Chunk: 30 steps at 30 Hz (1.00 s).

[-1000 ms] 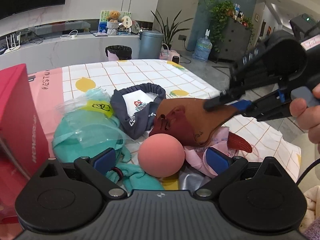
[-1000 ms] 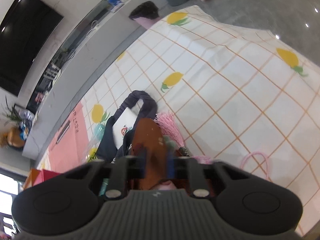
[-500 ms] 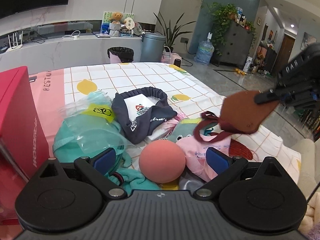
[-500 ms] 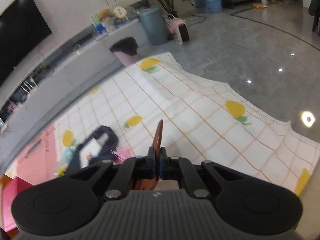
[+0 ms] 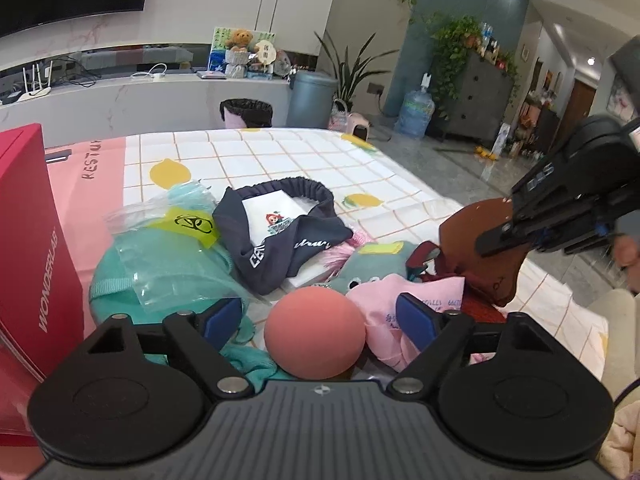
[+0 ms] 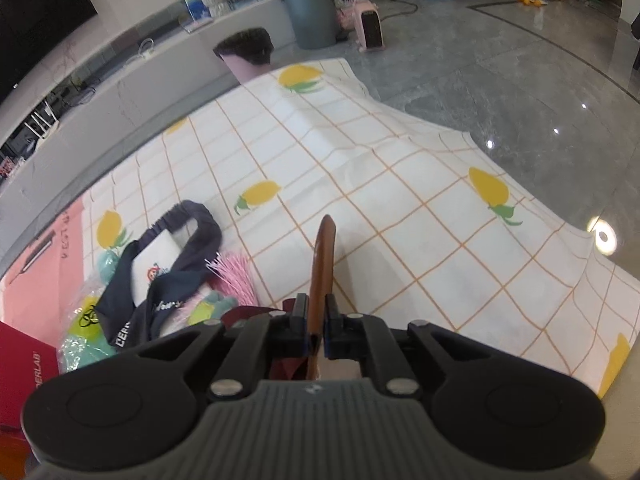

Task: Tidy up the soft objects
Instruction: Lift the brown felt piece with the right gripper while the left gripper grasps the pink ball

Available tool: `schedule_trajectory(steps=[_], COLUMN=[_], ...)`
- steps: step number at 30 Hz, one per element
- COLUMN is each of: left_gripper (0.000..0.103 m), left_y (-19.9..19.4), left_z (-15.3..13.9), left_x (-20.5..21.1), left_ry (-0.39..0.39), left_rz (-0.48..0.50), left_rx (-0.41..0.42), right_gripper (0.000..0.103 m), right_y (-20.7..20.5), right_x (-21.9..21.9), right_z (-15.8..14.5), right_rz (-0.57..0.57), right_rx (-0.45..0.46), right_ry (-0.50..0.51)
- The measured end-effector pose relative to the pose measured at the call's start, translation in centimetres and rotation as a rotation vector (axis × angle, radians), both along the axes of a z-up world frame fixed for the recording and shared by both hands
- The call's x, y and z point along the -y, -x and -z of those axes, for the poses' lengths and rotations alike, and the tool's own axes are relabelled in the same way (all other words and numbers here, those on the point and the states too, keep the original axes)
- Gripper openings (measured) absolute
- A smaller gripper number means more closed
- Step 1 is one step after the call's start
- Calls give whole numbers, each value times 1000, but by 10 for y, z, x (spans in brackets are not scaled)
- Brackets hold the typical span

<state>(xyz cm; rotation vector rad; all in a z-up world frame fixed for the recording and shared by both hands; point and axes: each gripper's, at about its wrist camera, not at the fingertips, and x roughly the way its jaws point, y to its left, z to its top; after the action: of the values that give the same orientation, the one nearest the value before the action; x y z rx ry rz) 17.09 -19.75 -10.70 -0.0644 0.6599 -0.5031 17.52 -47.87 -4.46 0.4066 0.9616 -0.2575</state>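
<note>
**Kid:** What's on the table (image 6: 420,216)?

**Helper:** A heap of soft things near its left edge, next to the red box (image 5: 28,240). The right gripper (image 6: 316,320) is pinched tight on the brown pouch (image 5: 484,256), up in the air over the heap's right side.

**Kid:** And the other one?

**Helper:** The left gripper (image 5: 318,320) is wide, closing a little, around the pink ball (image 5: 315,332) but not touching it.

**Kid:** How to do it well?

**Helper:** I think: lift the pouch clear so its dark red strap (image 5: 418,258) doesn't drag the pink cloth (image 5: 404,300). Squeeze the ball at its middle.
</note>
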Motion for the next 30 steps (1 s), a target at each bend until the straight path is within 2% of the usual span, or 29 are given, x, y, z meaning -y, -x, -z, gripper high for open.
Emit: schedule_trajectory(steps=[5, 9, 14, 16, 21, 25, 26, 28, 29, 30], left_gripper=[84, 84, 87, 87, 87, 86, 85, 74, 66, 63], left_y=[-1, 11, 19, 13, 3, -7, -9, -16, -18, -17], left_z=[3, -4, -4, -1, 4, 6, 7, 11, 12, 12], left_x=[-3, -5, -2, 3, -3, -16, -17, -16, -14, -14], left_ry=[1, -47, -20, -30, 37, 137, 156, 168, 161, 159], left_rz=[-11, -10, 28, -6, -59, -83, -96, -128, -151, -170], left_rx=[6, -29, -44, -52, -78, -129, -147, -187, -186, -177], right_gripper=[6, 6, 6, 6, 6, 6, 6, 6, 6, 6], right_y=[-10, -14, -12, -13, -13, -14, -14, -14, -15, -15], right_x=[-4, -7, -3, -2, -5, -5, -6, -8, -8, -7], right_z=[10, 17, 16, 16, 15, 15, 15, 14, 14, 14], right_rz=[-8, -16, 4, 9, -12, -9, -12, -18, -18, -18], right_rx=[-31, -58, -53, -51, -49, -47, -48, -48, -48, -48], right_ry=[-11, 6, 2, 0, 11, 2, 4, 12, 14, 13])
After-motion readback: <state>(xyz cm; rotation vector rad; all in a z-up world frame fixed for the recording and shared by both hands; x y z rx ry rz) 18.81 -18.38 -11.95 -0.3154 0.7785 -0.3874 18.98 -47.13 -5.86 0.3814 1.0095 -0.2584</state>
